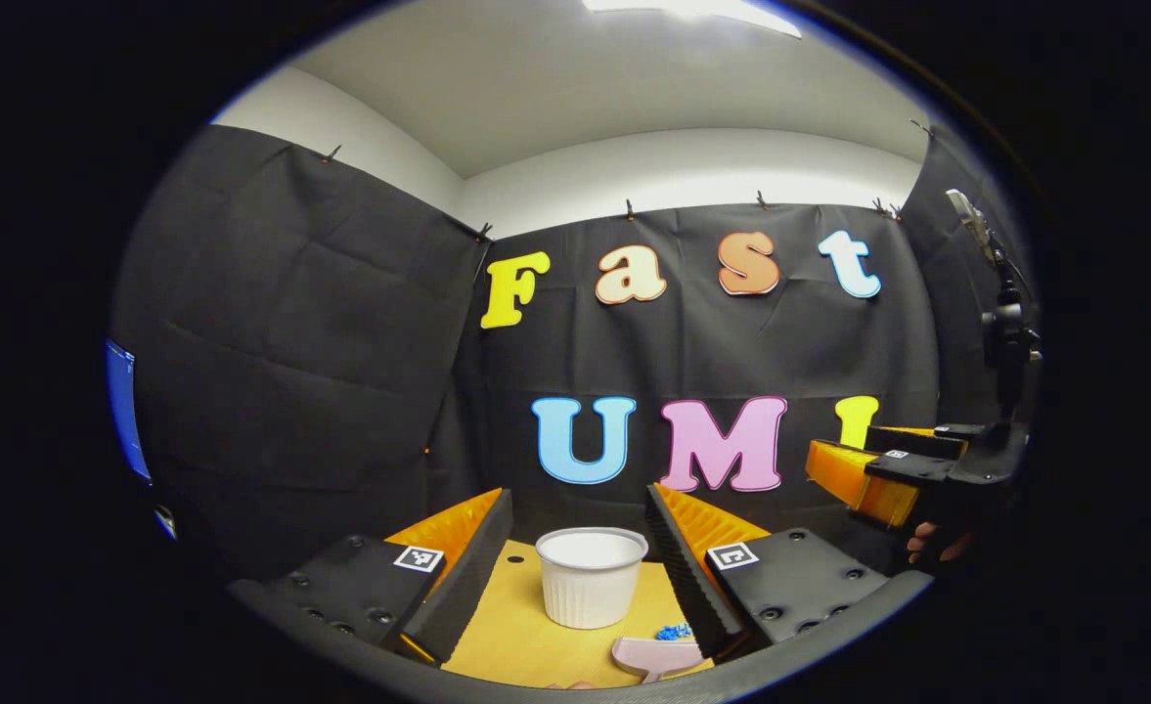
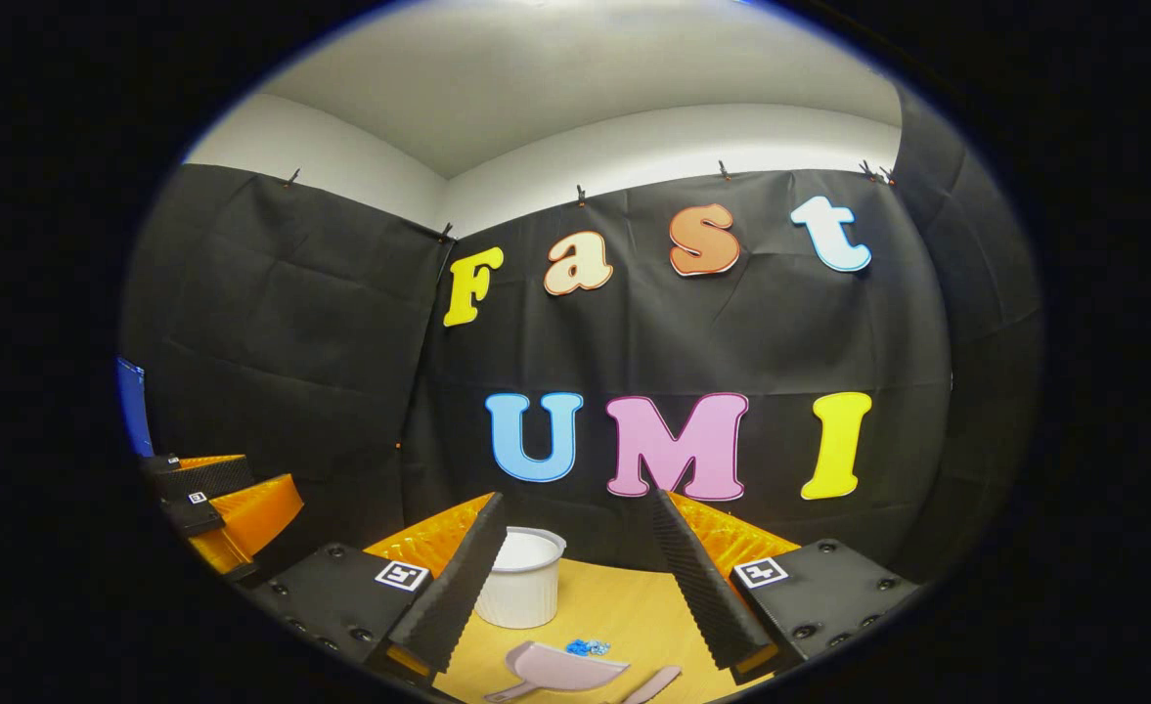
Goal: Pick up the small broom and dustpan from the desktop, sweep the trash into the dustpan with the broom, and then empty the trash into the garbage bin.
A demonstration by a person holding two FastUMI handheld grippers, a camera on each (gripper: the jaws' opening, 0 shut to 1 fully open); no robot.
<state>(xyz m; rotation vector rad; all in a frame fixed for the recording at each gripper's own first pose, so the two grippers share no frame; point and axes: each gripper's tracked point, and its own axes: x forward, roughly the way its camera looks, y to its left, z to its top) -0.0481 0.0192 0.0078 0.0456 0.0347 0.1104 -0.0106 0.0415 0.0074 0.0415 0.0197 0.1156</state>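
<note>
On the yellow desktop (image 1: 511, 640) stands a white ribbed bin (image 1: 590, 577), straight ahead of my open left gripper (image 1: 578, 499), which hovers above the table holding nothing. A pink dustpan (image 1: 655, 655) lies in front of the bin, with blue trash bits (image 1: 674, 633) beside it. In the right gripper view, the bin (image 2: 523, 577) is at the left, the dustpan (image 2: 560, 670) lies near the trash (image 2: 587, 646), and the pink broom (image 2: 653, 684) lies just right of it. My right gripper (image 2: 575, 501) is open and empty above them.
The right gripper (image 1: 873, 469), held by a hand (image 1: 932, 543), hangs off to the right in the left gripper view. The left gripper (image 2: 218, 508) hangs at the left in the right gripper view. Black cloth walls close the booth behind the desktop (image 2: 624, 606).
</note>
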